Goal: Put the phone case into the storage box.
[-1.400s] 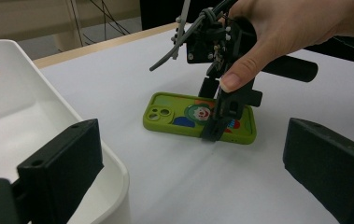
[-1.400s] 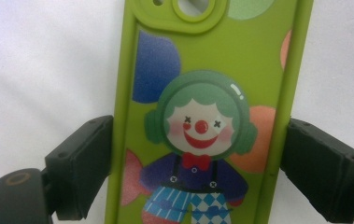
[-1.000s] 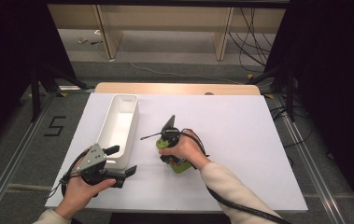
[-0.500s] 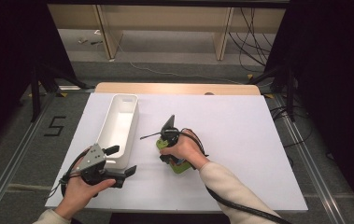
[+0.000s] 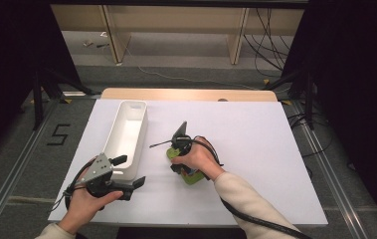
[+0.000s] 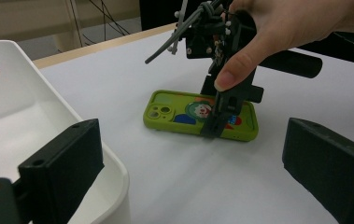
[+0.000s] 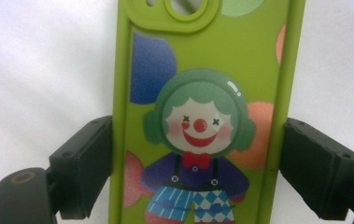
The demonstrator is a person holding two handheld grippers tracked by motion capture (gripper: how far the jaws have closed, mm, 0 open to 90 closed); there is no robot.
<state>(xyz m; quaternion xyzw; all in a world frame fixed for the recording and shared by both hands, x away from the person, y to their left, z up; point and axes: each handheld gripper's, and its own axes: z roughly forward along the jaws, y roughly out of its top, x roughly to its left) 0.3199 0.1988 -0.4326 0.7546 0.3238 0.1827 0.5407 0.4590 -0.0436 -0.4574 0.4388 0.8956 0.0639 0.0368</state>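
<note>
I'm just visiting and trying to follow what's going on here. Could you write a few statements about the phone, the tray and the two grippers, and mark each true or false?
1. The green phone case lies flat on the white table. True.
2. The phone case sits inside the white tray. False: it lies on the table beside the tray.
3. The right gripper has one jaw on each long side of the case. True.
4. The left gripper is clamped on the tray. False: its jaws stand open, holding nothing.
</note>
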